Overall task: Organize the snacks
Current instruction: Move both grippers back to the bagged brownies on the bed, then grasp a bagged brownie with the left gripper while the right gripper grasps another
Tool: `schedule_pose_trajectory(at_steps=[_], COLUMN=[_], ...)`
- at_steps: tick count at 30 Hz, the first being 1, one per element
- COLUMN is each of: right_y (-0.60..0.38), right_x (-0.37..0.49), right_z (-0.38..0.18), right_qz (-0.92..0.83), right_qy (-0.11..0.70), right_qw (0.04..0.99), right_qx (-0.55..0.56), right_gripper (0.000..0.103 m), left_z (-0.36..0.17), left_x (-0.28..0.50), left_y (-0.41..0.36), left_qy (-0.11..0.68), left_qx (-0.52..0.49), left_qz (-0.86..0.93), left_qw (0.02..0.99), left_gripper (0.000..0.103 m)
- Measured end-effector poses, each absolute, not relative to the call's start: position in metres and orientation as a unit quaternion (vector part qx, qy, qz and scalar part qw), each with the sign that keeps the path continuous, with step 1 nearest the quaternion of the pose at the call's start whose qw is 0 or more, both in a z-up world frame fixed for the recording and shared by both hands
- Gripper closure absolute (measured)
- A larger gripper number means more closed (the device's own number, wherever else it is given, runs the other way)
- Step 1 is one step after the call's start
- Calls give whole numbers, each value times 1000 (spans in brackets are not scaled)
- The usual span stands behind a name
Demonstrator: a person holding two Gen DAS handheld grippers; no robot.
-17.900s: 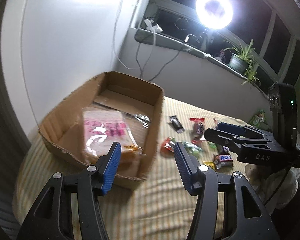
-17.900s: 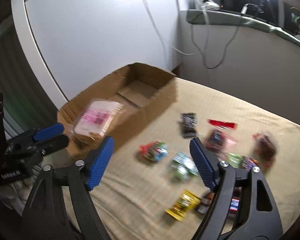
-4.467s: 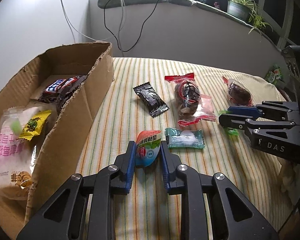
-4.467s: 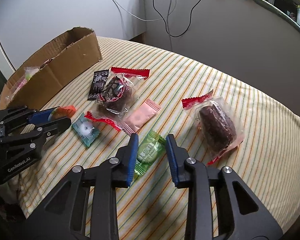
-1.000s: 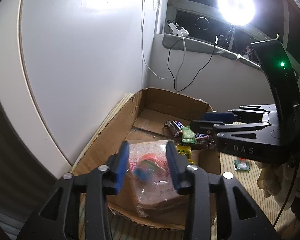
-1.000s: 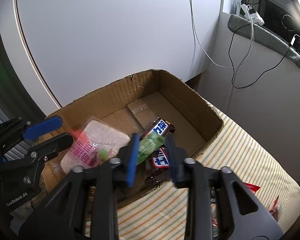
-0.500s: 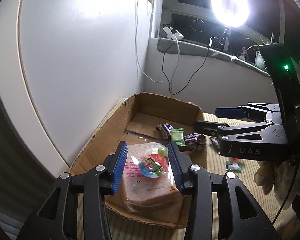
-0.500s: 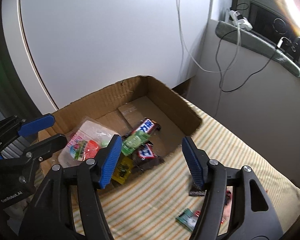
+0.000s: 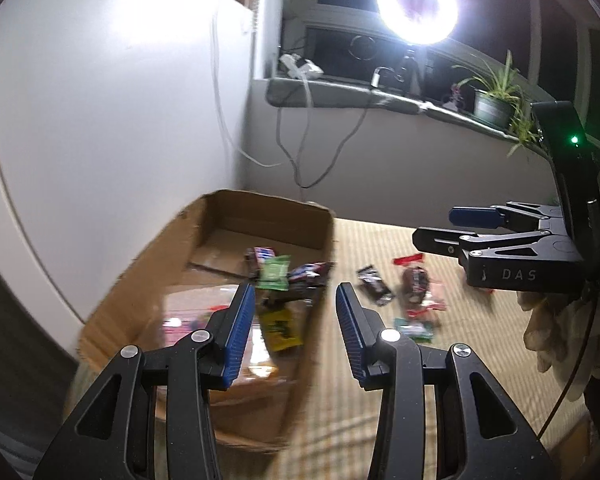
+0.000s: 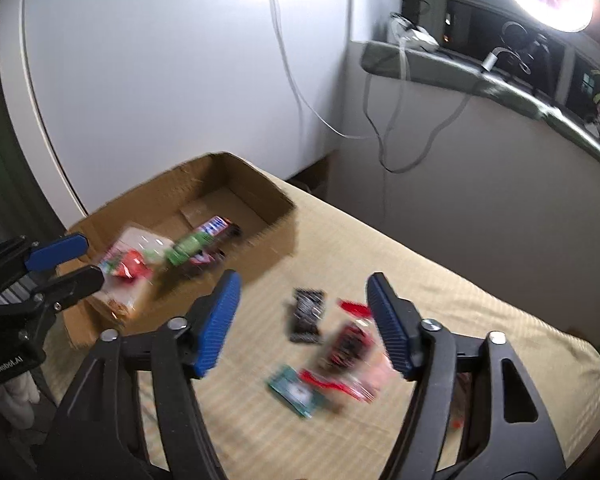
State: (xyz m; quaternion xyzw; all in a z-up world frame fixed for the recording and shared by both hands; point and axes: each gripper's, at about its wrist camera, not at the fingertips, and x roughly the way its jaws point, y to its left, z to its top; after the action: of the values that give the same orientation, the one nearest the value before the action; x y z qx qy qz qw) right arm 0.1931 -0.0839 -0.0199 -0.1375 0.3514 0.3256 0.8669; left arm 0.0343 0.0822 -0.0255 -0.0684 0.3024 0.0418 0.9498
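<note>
A brown cardboard box (image 9: 148,264) (image 10: 244,176) sits on the striped cloth at the left. It holds a green packet (image 9: 275,272) (image 10: 188,246), a yellow packet (image 9: 281,328), dark candy bars (image 10: 216,228) and a pink bread bag with a red and blue snack (image 10: 130,264) on it. My left gripper (image 9: 294,326) is open and empty over the box's near right wall. My right gripper (image 10: 302,316) is open and empty above loose snacks: a black packet (image 10: 307,314) (image 9: 374,286), a dark red-edged bag (image 10: 350,346) (image 9: 418,284) and a teal packet (image 10: 294,390) (image 9: 414,326).
A white wall and hanging cables (image 9: 300,152) lie behind the box. A sill with a ring light (image 9: 418,6) and a potted plant (image 9: 494,100) runs along the back. The striped cloth (image 10: 480,308) extends right of the snacks.
Both grippers have pulled back from the box toward the loose snacks. The left jaws opened wider. The red and blue snack and the green packet lie in the box.
</note>
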Motion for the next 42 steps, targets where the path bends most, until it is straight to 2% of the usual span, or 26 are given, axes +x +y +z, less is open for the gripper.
schedule_pose_trajectory(at_steps=[13,23,27,32,36,42], right_y=[-185,-218,-219,-218,-217,-214], right_x=[216,231,239,247,254,261], right_z=[-38,-68,-78,-89,-97,-106], right_qz=[267,255,260,263,266,269], right_qy=[378,401,411,420,429,436], right_qw=[878,870,864,858,853,849], right_qx=[-123,-133,-132,-135,-133,-131], right_gripper=[29,29,35,35,43,44], left_z=[-44,-59,-67,-74,-81,-93], left_x=[66,99,114,135,150,165], left_y=[19,-1,-6,-14,-19,-23], left_qy=[339,366,379,391,401,415], left_qx=[-61,-69,-78,-83,-85,-86], left_qz=[-26,-58,-68,-75,-76,-77], left_qw=[938,926,920,914,909,902], left_gripper=[62,62,62,62,62,62])
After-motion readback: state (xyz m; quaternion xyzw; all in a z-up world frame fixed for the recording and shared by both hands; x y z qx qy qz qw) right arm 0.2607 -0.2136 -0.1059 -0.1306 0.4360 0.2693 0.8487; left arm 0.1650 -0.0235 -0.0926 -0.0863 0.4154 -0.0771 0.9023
